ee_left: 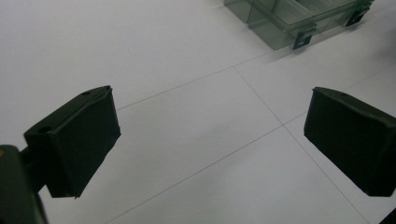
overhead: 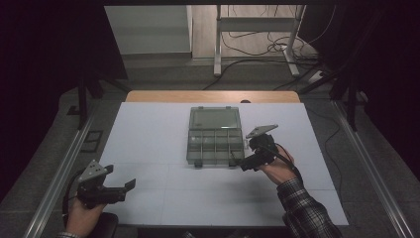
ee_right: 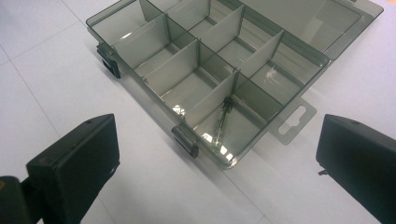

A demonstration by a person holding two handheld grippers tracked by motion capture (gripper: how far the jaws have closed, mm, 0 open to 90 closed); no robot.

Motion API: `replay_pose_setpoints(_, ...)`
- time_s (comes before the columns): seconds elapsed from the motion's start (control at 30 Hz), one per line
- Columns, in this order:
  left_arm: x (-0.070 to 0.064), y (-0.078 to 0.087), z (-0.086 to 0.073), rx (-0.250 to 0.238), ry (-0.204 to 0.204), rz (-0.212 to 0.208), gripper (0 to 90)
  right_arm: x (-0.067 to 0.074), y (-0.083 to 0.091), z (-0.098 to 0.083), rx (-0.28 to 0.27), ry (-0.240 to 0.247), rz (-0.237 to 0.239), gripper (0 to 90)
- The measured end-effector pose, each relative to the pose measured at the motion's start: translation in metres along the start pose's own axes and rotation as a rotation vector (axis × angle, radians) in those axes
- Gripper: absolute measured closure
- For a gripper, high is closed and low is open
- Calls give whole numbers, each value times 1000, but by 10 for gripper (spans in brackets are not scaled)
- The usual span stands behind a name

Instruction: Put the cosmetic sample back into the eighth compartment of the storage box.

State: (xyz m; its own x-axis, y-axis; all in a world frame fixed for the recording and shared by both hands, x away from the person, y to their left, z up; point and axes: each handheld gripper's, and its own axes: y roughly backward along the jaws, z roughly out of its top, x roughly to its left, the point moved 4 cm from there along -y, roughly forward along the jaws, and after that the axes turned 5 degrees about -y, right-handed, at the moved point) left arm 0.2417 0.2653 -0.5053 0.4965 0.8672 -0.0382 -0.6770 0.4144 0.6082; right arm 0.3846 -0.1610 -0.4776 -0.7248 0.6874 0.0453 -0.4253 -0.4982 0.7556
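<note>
A smoky clear plastic organizer box (overhead: 215, 141) lies open in the middle of the white tabletop (overhead: 148, 144), its lid folded flat behind it. In the right gripper view the box (ee_right: 210, 70) shows several divided compartments, and a small dark screw (ee_right: 223, 119) lies in the nearest one. My right gripper (overhead: 241, 163) sits at the box's front right corner, open (ee_right: 217, 144), with nothing held. My left gripper (overhead: 126, 189) hovers at the table's front left, open (ee_left: 210, 135) over bare tabletop, well apart from the box (ee_left: 299, 18).
Two dark latches (ee_right: 187, 140) stick out from the box's front wall, and a clear hang tab (ee_right: 292, 122) juts from its side. A metal rail (overhead: 59, 173) runs along the table's left side. Cables and desk legs (overhead: 257, 44) lie on the floor beyond.
</note>
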Motion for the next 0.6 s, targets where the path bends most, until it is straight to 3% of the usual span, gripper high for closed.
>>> replay_pose_setpoints(0.6,0,0,0,2,-2,1,37,6,15,-11,-16,11,-16,0)
